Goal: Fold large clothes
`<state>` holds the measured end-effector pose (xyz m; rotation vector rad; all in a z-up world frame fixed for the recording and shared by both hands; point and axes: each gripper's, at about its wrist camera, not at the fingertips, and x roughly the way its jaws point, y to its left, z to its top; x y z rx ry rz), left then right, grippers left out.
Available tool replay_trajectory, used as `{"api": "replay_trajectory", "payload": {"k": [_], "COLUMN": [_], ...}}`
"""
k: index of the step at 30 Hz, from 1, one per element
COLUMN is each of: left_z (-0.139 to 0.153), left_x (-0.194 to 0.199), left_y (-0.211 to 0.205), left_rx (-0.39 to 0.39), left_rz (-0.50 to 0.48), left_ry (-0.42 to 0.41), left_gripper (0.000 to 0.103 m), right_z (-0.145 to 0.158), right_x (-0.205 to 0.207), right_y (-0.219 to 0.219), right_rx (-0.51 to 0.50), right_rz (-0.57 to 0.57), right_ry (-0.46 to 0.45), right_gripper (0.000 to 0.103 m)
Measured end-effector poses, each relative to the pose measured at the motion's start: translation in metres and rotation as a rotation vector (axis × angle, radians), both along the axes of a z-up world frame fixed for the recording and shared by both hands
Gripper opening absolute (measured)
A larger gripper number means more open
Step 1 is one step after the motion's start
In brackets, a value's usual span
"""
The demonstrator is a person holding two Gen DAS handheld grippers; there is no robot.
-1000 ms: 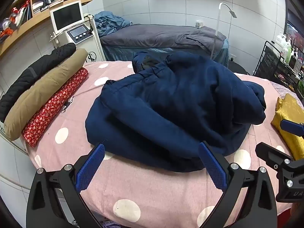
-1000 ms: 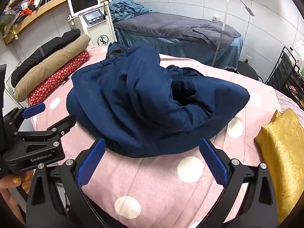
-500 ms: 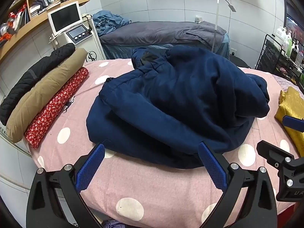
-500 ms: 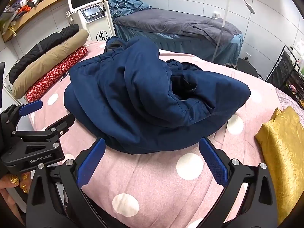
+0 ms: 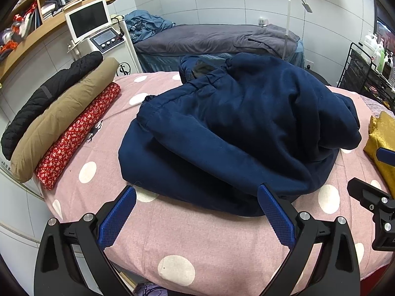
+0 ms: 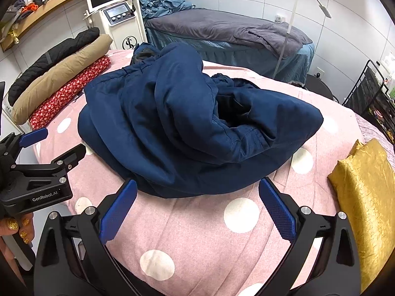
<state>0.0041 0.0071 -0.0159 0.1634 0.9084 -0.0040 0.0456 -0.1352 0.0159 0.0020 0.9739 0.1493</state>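
Note:
A big navy-blue jacket (image 5: 234, 128) lies in a bulky heap on the pink polka-dot bed (image 5: 197, 241); the right wrist view shows the jacket (image 6: 187, 123) with a sleeve opening facing the camera. My left gripper (image 5: 196, 212) stands open just short of its near edge, nothing between the blue pads. My right gripper (image 6: 197, 204) is open too, close to the jacket's front hem, holding nothing. Each gripper appears at the edge of the other's view: the right gripper (image 5: 377, 180) and the left gripper (image 6: 51, 143).
Rolled black, tan and red floral garments (image 5: 59, 120) lie along the bed's left side. A gold folded cloth (image 6: 363, 197) sits at the right. Behind stand a grey-covered treatment bed (image 5: 217, 39), a machine with a screen (image 5: 98, 29), a lamp and a black rack (image 5: 365, 74).
Both grippers have pulled back and risen slightly, so the jacket sits a little farther off. The jacket itself has not moved, and both grippers stay open.

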Motion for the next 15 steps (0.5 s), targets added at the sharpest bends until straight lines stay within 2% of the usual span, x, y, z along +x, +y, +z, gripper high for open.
{"api": "replay_trajectory", "payload": {"k": [15], "left_z": [-0.0059], "left_x": [0.0002], "left_y": [0.0009], "left_rx": [0.009], "left_rz": [0.008], "left_ry": [0.018], "left_gripper": [0.096], "right_z": [-0.0029], "right_x": [0.0025], "right_y": [0.0051], "right_rx": [-0.016], "right_rz": [0.016], "right_ry": [0.012], "right_gripper": [0.097]}}
